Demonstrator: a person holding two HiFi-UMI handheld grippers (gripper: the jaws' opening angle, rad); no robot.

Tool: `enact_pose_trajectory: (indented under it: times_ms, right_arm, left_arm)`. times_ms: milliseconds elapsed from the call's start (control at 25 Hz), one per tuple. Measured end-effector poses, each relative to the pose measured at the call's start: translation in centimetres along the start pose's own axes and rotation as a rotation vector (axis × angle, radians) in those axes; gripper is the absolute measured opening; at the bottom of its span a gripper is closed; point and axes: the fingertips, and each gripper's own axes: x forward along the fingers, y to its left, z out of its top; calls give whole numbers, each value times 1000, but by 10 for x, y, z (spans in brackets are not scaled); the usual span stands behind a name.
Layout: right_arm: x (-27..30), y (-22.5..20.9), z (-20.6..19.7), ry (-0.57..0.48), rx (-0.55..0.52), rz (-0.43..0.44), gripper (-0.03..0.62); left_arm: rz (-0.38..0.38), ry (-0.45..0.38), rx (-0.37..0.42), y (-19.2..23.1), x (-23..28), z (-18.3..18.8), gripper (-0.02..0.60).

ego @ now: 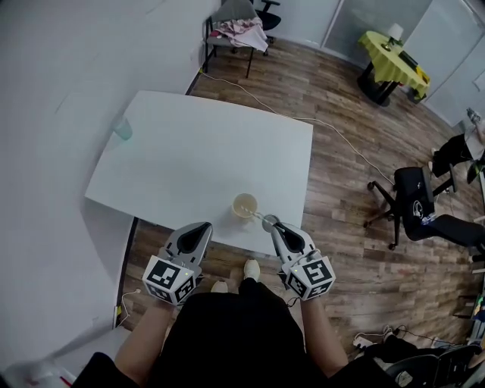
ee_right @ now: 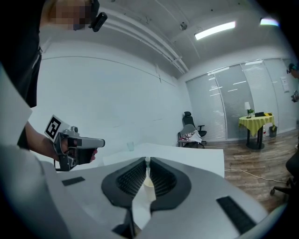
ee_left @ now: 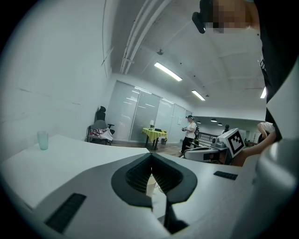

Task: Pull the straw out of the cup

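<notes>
my right gripper (ego: 270, 222) is clenched on the top end of the straw (ee_right: 147, 161), pinched at the very tips of the pads; my left gripper (ego: 204, 225) is closed on nothing, level with the right one at the near edge of the white table (ego: 189, 151); the straw slants from my right jaws down to the rim of the cup (ego: 245, 205); whether its lower end sits inside i cannot tell; the cup stands upright near that edge, just beyond and between both grippers; farther off, a teal glass (ego: 122, 128) at the table's far left corner; beyond, a chair (ego: 231, 9) with cloth (ego: 242, 32) heaped on it
</notes>
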Motion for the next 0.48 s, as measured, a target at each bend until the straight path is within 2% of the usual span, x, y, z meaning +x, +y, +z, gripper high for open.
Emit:
enact_pose_trajectory:
  times_ms: [480]
  right_arm:
    - [-27, 18, 13, -64, -9, -92, 40]
  left_arm:
    - [-52, -24, 16, 0, -29, -1, 14]
